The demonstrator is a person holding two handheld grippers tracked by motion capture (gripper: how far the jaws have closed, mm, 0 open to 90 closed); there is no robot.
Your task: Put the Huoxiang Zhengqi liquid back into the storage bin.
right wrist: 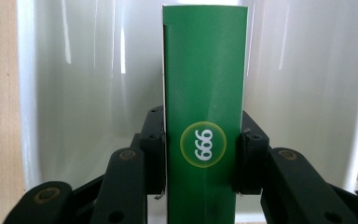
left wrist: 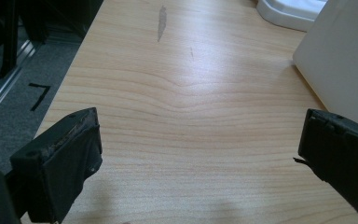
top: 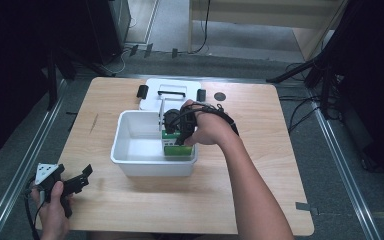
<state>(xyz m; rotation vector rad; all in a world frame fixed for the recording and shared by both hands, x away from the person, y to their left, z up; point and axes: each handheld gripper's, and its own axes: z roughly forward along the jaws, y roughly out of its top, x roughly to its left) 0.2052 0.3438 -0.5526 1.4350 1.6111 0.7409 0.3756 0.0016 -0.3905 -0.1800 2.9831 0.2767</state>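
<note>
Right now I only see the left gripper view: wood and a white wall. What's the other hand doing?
Observer: The right tongs are shut on a green box.
Operator: Where's the box?
Observer: Upright inside a white bin, in its right part.
Operator: Is that my white wall?
Observer: Yes, the bin's left side faces your tongs.
Operator: Anything behind it?
Observer: A white lid lies flat just behind it.

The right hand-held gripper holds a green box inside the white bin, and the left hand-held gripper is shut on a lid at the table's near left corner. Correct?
Not quite. The left hand-held gripper is open with nothing between its jaws, as the left gripper view shows. The rest stands: the right hand-held gripper holds the green box inside the white bin, and the left one is at the table's near left corner.
</note>
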